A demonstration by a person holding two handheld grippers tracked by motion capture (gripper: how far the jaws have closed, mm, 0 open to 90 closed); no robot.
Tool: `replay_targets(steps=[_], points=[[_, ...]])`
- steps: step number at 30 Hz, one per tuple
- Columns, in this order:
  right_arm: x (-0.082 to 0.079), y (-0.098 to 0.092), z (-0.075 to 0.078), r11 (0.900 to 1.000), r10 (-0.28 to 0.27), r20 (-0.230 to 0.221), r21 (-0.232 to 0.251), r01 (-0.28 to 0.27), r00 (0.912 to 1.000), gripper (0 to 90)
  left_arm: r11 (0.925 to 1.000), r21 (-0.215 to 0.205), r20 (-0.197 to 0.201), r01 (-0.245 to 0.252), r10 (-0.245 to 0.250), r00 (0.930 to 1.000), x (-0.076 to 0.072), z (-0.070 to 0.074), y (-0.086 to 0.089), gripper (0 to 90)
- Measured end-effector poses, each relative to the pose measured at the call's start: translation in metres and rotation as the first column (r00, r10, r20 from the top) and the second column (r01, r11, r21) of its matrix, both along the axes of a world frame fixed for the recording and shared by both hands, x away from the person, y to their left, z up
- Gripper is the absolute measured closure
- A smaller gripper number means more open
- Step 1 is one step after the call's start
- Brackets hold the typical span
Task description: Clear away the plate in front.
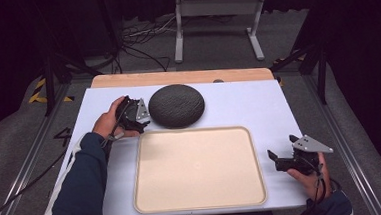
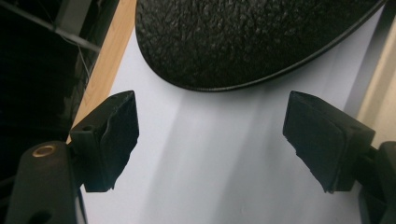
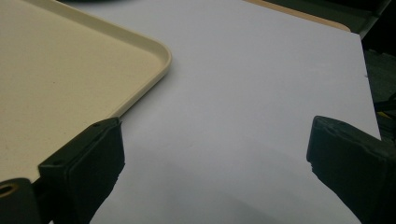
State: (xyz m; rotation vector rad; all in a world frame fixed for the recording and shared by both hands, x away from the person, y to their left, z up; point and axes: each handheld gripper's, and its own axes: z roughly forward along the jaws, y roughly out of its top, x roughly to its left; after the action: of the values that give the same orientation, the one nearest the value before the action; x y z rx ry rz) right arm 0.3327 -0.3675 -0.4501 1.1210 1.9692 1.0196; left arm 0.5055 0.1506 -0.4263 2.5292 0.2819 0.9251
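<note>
I had the left gripper close beside the round black dome-shaped object with a pebbled surface, which lay on the far half of the bench, just beyond the far edge of the shallow cream plastic tray. In the left gripper view its fingers stood wide apart, empty, with the dome's near rim just ahead of them and bare white surface between.

I judged the step in hand to be the approach for a grasp. To do it well I would have kept the fingers low and level, advanced until the thin rim sat between them, and closed only once both pads could bear on it; the rim looked slim and the top rounded, so a high grip seemed likely to slip off.

The right gripper rested near the right edge, just beside the tray's right rim, its fingers likewise spread and holding nothing.

The white bench top was smooth, with a pale wooden strip along its far edge. Beyond it the room was dim: grey floor, loose cables, a white metal frame and dark curtains.
</note>
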Motion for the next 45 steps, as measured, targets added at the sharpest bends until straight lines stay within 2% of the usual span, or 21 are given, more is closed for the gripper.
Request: replay_targets(steps=[2,5,6,10,15,21,22,23,24,26,28,31,33,35,36,39,41,42,43,44,45], points=[[0.000,0.000,0.000,1.000,0.000,-0.002,0.000,0.000,1.0000,4.4,0.9982,0.057,0.008,0.020,-0.020,0.9998,0.002,-0.006,-0.007,21.1],[0.000,0.000,0.000,1.000,-0.001,-0.002,0.000,0.001,1.0000,4.4,0.9959,0.083,0.015,0.034,-0.036,0.9993,0.004,-0.012,-0.011,21.3],[0.000,0.000,0.000,1.000,0.000,-0.003,0.000,0.000,1.0000,4.4,0.9930,0.113,0.030,0.034,-0.038,0.9988,0.004,-0.015,-0.014,21.9],[0.001,0.000,-0.001,1.000,0.000,-0.006,0.001,0.000,1.0000,4.4,0.9889,0.141,0.065,0.048,-0.057,0.9963,0.005,-0.020,-0.021,23.6],[0.001,0.000,-0.001,1.000,0.002,-0.006,0.002,-0.002,1.0000,4.4,0.9752,0.199,0.119,0.096,-0.121,0.9854,0.006,-0.023,-0.031,28.1],[0.001,0.000,-0.002,1.000,0.003,-0.008,0.002,-0.003,1.0000,4.4,0.9562,0.261,0.178,0.133,-0.183,0.9669,0.005,-0.026,-0.037,28.4],[0.001,-0.001,-0.002,1.000,0.002,-0.009,0.004,-0.002,1.0000,4.4,0.9494,0.280,0.191,0.142,-0.200,0.9608,0.003,-0.027,-0.039,29.0],[0.001,-0.001,-0.002,1.000,0.003,-0.009,0.003,-0.003,1.0000,4.4,0.9370,0.315,0.208,0.151,-0.223,0.9525,0.001,-0.028,-0.041,31.0],[0.001,0.000,-0.002,1.000,0.003,-0.011,0.002,-0.003,0.9999,4.4,0.9334,0.321,0.216,0.160,-0.237,0.9473,0.001,-0.029,-0.043,32.3],[0.002,0.000,-0.002,1.000,0.003,-0.013,-0.002,-0.003,0.9999,4.4,0.9313,0.325,0.222,0.164,-0.244,0.9441,0.000,-0.030,-0.044,33.4],[0.002,0.001,-0.002,1.000,0.005,-0.014,-0.007,-0.005,0.9999,4.5,0.9185,0.351,0.219,0.182,-0.269,0.9379,-0.002,-0.031,-0.046,38.4],[0.002,0.001,-0.002,1.000,0.004,-0.014,-0.006,-0.004,0.9999,4.5,0.8866,0.411,0.209,0.213,-0.318,0.9246,-0.005,-0.034,-0.049,51.8],[0.002,0.001,-0.002,1.000,0.005,-0.014,-0.008,-0.005,0.9999,4.5,0.8651,0.446,0.211,0.231,-0.352,0.9121,-0.007,-0.037,-0.051,60.7],[0.002,0.001,-0.002,1.000,0.005,-0.014,-0.009,-0.006,0.9999,4.5,0.8560,0.458,0.214,0.239,-0.368,0.9050,-0.008,-0.039,-0.052,65.2],[0.002,0.001,-0.002,1.000,0.006,-0.013,-0.009,-0.006,0.9999,4.5,0.8451,0.476,0.216,0.244,-0.381,0.8993,-0.008,-0.041,-0.053,67.9],[0.002,0.001,-0.002,1.000,0.005,-0.014,-0.007,-0.005,0.9999,4.5,0.8287,0.504,0.228,0.244,-0.400,0.8878,-0.009,-0.044,-0.057,73.7],[0.002,0.001,-0.002,1.000,0.008,-0.013,-0.008,-0.008,0.9999,4.5,0.8240,0.515,0.248,0.236,-0.407,0.8792,-0.010,-0.045,-0.060,75.6],[0.002,0.001,-0.002,1.000,0.008,-0.013,-0.008,-0.008,0.9999,4.5,0.8240,0.515,0.248,0.236,-0.407,0.8792,-0.010,-0.045,-0.060,76.6],[0.002,0.001,-0.002,1.000,0.008,-0.011,-0.006,-0.008,0.9999,4.5,0.8226,0.520,0.262,0.230,-0.410,0.8736,-0.011,-0.046,-0.061,77.3],[0.002,0.001,-0.002,1.000,0.008,-0.011,-0.006,-0.009,0.9999,4.5,0.8234,0.524,0.291,0.217,-0.413,0.8629,-0.012,-0.047,-0.062,78.6],[0.002,0.001,-0.002,1.000,0.008,-0.011,-0.006,-0.009,0.9999,4.5,0.8234,0.524,0.291,0.217,-0.413,0.8629,-0.012,-0.047,-0.062,80.6]])
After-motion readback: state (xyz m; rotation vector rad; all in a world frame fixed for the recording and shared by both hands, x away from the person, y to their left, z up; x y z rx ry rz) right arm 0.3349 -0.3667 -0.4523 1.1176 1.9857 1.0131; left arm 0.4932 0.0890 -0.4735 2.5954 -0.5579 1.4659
